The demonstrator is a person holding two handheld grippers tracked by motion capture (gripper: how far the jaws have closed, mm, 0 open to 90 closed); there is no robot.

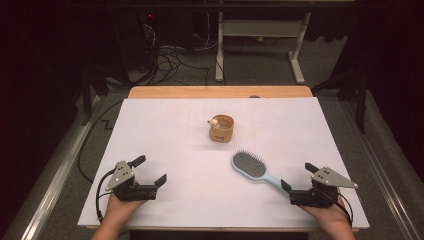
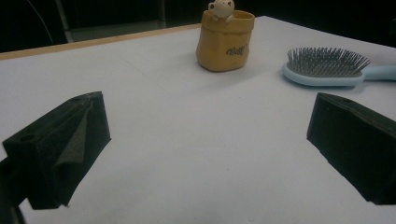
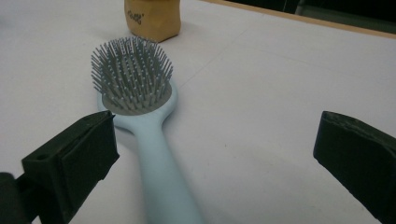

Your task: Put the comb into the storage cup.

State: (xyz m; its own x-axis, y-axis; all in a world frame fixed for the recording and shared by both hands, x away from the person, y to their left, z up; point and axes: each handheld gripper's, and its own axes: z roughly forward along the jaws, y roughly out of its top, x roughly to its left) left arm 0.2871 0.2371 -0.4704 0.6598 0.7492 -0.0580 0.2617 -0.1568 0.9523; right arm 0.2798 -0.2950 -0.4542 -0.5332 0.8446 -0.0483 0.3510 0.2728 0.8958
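In the high view, the light-blue hairbrush [image 1: 254, 170] is seen lying bristles-up on the white tabletop [image 1: 165, 135], its head pointing toward the far left and its handle running down to the right gripper [image 1: 296, 176]. That gripper is held low at the near right edge with its jaws spread wide, the handle's end just beside the nearer jaw. The left gripper [image 1: 150, 170] is rested at the near left, its jaws likewise apart and holding nothing. A small tan pouch-shaped cup [image 1: 221, 128] with a little figure on its rim stands beyond the brush, apart from it.

In the left gripper view, bare tabletop is framed between the two black jaws; the cup [image 2: 225, 41] and the brush [image 2: 325, 70] lie well ahead.

In the right gripper view, the brush handle [image 3: 161, 168] is shown passing close to the left jaw rather than midway between the two. The step in hand is judged to be the grasp of the handle. It would be done best if the gripper were shifted sideways until the handle is centred, lowered until the pads flank it, and closed across its narrow width, clear of the bristles.

The tabletop is a smooth white sheet over a wooden board, whose edge shows at the far side. Beyond it, a dim room with grey floor, what appear to be trailing cables, and a white desk frame is made out.
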